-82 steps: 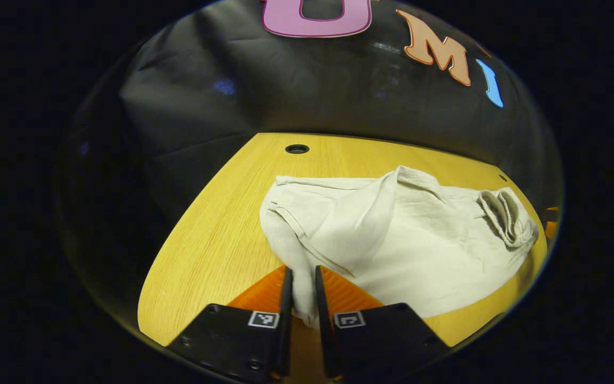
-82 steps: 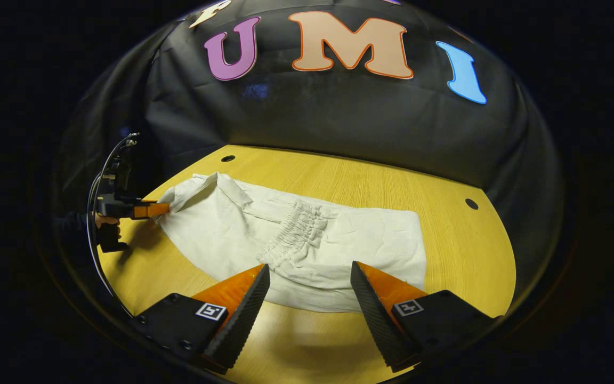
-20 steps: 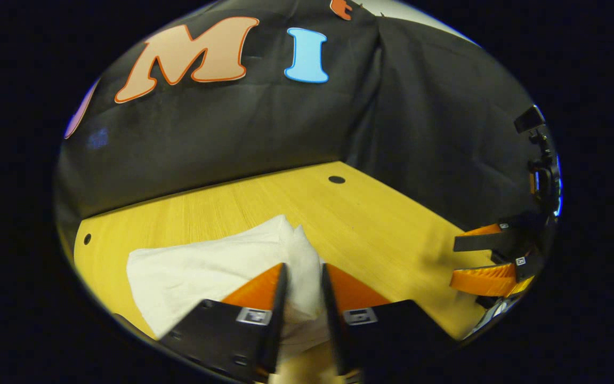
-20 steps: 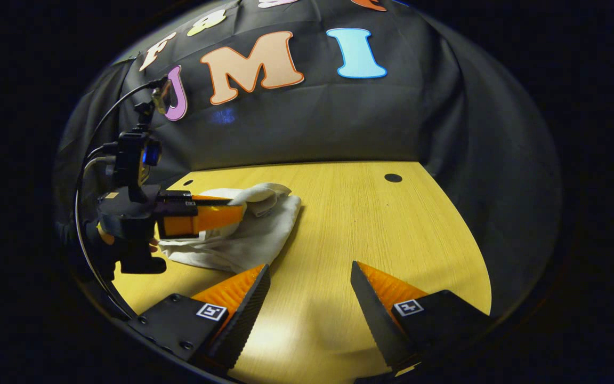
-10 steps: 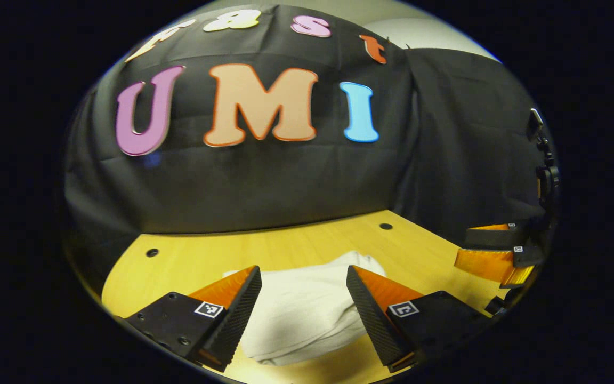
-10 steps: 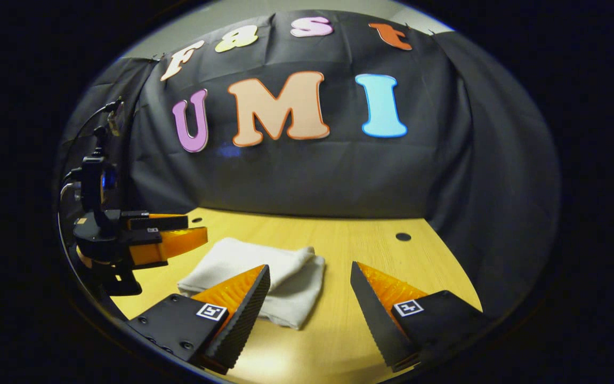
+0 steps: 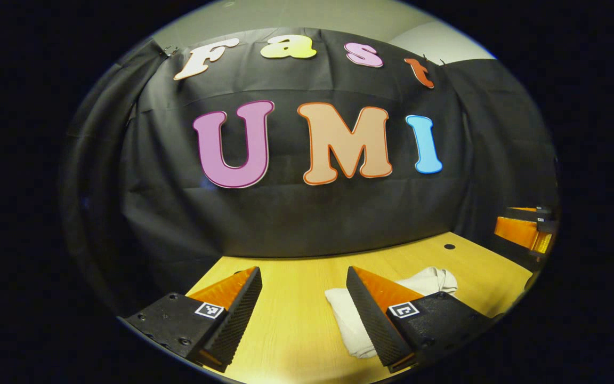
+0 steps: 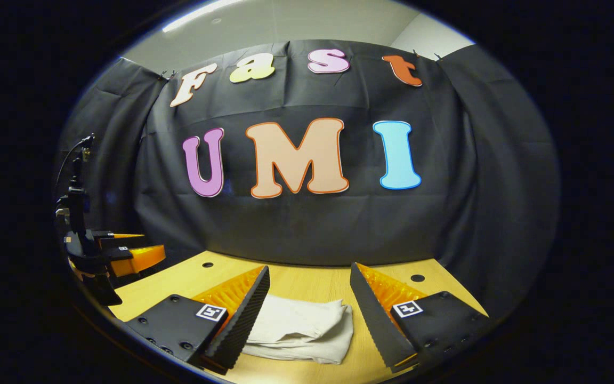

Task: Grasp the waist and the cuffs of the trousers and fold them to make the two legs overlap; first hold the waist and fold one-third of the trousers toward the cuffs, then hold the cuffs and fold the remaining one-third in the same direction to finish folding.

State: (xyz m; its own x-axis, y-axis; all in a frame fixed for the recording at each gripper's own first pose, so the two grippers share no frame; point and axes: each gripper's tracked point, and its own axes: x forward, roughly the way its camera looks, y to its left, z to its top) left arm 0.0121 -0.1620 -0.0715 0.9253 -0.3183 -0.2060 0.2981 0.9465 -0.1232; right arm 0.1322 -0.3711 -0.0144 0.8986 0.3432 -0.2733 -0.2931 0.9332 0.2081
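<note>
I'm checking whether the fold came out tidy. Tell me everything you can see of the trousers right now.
The trousers are off-white, of a soft, slightly creased woven-looking cloth, folded into a compact stack of layers lying flat on the yellow wooden table. One end looks rounded and a bit puffy, so the edges are not perfectly even. Neither tool touches them: the left tool and the right tool are both open and raised above the table.

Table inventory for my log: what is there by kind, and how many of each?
Folded trousers: 1
Grippers, left gripper and right gripper: 2
Round holes in the table, at and: 2
Total: 5
</note>
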